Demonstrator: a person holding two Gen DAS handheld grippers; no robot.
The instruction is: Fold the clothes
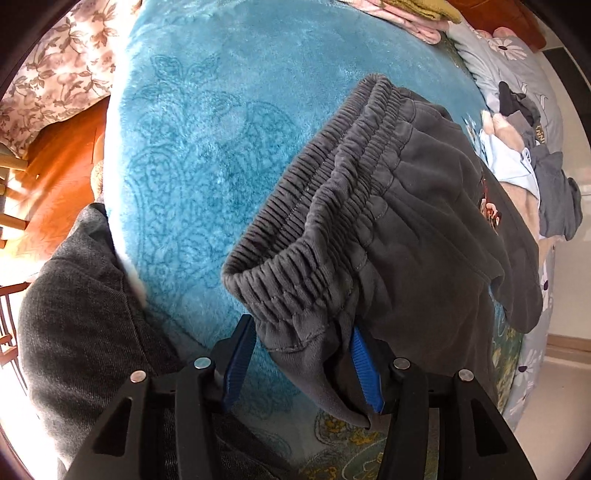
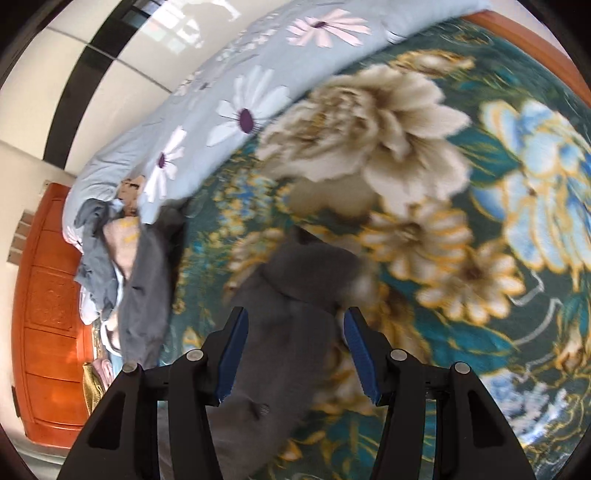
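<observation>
Trousers (image 1: 388, 206), dark grey with a gathered elastic waistband (image 1: 314, 192), are what you have in hand, and they are only partway folded: the waist end lies on the turquoise plush blanket (image 1: 207, 140), and one waistband corner hangs bunched between the blue pads of your left gripper (image 1: 303, 362). Whether those pads truly pinch the cloth or merely stand around it, the left wrist view does not settle, so I cannot tell you its state for sure. In the right wrist view your right gripper (image 2: 293, 354) has a grey stretch of fabric (image 2: 280, 314), probably the leg end of the same trousers, running up between its jaws; the picture is smeared by motion, and there too I cannot tell whether the pads press on it. Judging by this, you are carrying one end toward the other, and the fold is not yet laid flat or smoothed. Beyond the trousers, past the blanket's far side, a heap of unfolded clothes (image 1: 532, 162) waits against the daisy-print duvet (image 2: 229, 92), so most of the job seems left. At the blanket's top edge a small stack of folded pieces (image 1: 413, 14), pink and olive, suggests some items are finished. The flowered bedspread (image 2: 461, 184) lies under your right gripper.
</observation>
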